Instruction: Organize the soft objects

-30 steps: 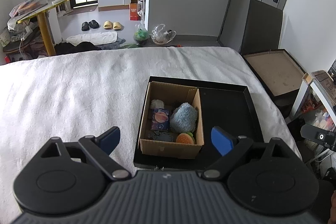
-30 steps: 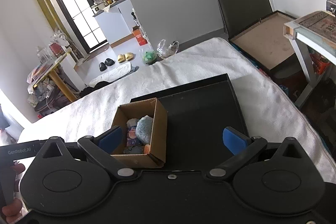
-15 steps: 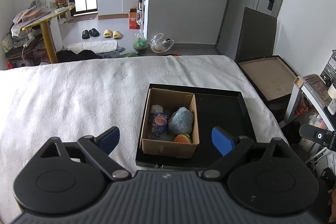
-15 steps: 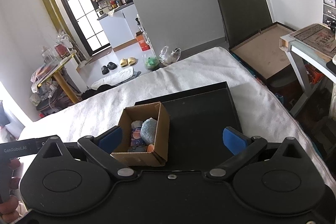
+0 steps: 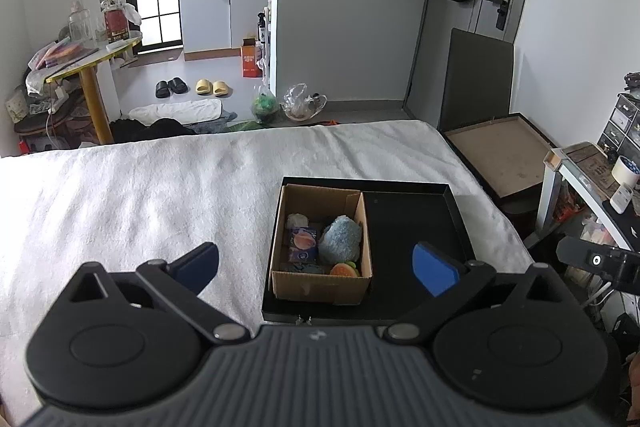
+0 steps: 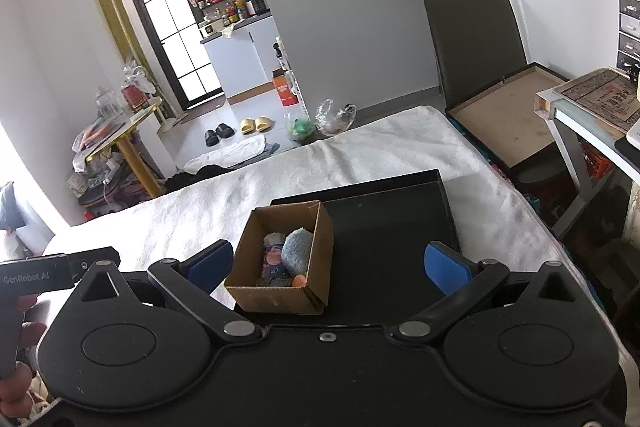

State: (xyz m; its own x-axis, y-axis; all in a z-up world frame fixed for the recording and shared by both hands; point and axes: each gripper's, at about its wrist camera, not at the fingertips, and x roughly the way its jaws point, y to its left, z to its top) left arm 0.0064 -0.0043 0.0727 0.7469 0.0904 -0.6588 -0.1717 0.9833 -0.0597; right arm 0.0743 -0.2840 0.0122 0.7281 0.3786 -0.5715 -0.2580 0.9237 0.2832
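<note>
Both grippers have backed away from the cardboard box (image 5: 321,251). Left gripper (image 5: 316,263) jaws, just widening, and right gripper (image 6: 328,265) gape empty; soft objects (image 5: 340,237) sit boxed ahead, apparently for containment.

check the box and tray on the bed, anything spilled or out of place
Nothing stands out. The soft items, including the blue fuzzy one, sit inside the cardboard box, which stands upright in the left half of the black tray; nothing has spilled.

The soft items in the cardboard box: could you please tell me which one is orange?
The small orange plush with a green edge, in the box's near right corner. The fluffy blue one sits behind it; the others look purple or pale.
</note>
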